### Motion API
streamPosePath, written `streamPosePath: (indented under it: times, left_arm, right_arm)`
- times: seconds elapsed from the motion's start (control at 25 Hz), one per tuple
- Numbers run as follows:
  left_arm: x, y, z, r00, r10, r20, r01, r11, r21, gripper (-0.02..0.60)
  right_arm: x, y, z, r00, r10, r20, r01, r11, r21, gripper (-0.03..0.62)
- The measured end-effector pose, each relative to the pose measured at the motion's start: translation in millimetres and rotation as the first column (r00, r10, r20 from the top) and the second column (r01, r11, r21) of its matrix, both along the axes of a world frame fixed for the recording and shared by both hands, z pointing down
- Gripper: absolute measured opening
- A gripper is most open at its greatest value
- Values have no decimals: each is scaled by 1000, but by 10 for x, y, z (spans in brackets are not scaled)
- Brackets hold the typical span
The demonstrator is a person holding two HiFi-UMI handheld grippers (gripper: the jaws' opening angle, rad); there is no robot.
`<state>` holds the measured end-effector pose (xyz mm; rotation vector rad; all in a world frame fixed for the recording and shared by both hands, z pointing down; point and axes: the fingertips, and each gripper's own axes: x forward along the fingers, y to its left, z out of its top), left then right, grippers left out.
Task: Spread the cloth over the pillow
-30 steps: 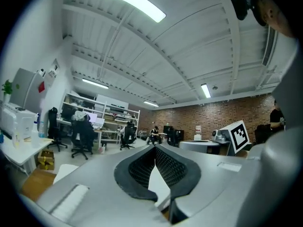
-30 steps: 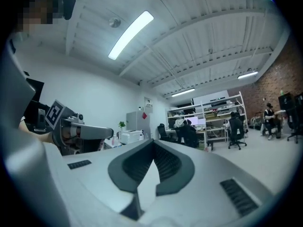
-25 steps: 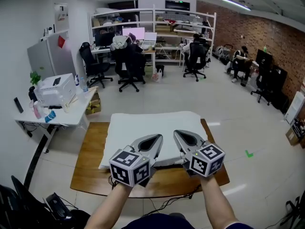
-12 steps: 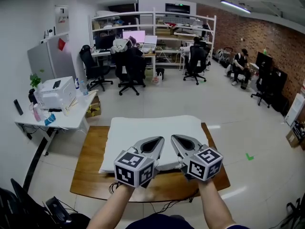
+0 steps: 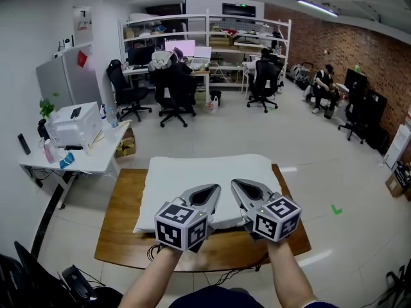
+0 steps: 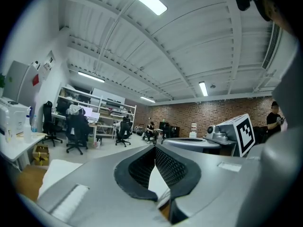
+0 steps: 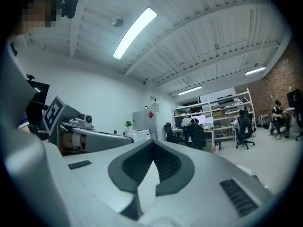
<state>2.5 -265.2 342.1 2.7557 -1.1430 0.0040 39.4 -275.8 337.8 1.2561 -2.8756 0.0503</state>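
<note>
Being held level and side by side, the left gripper (image 5: 214,187) and the right gripper (image 5: 236,185) are being pointed over the near edge of the white pillow (image 5: 205,169). Both pairs of jaws are being pressed together, and nothing is being pinched in them. The pillow is lying flat on the brown table (image 5: 122,217). A cloth cannot be told apart from its white top, so the spreading is judged to be either not begun or already done. Next, a loose cloth edge would need finding, and the jaws would need opening first. Far behind, chairs (image 5: 173,95) and shelves (image 5: 212,37) are standing.
</note>
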Motion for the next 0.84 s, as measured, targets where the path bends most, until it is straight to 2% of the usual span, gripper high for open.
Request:
streamPosePath:
  times: [0.84]
  left_arm:
    - [-58,42,49,1000,17,-10,-17,1000,-13,0]
  right_arm:
    - [-105,61,52,1000,-12,-25,12,1000,-11,0]
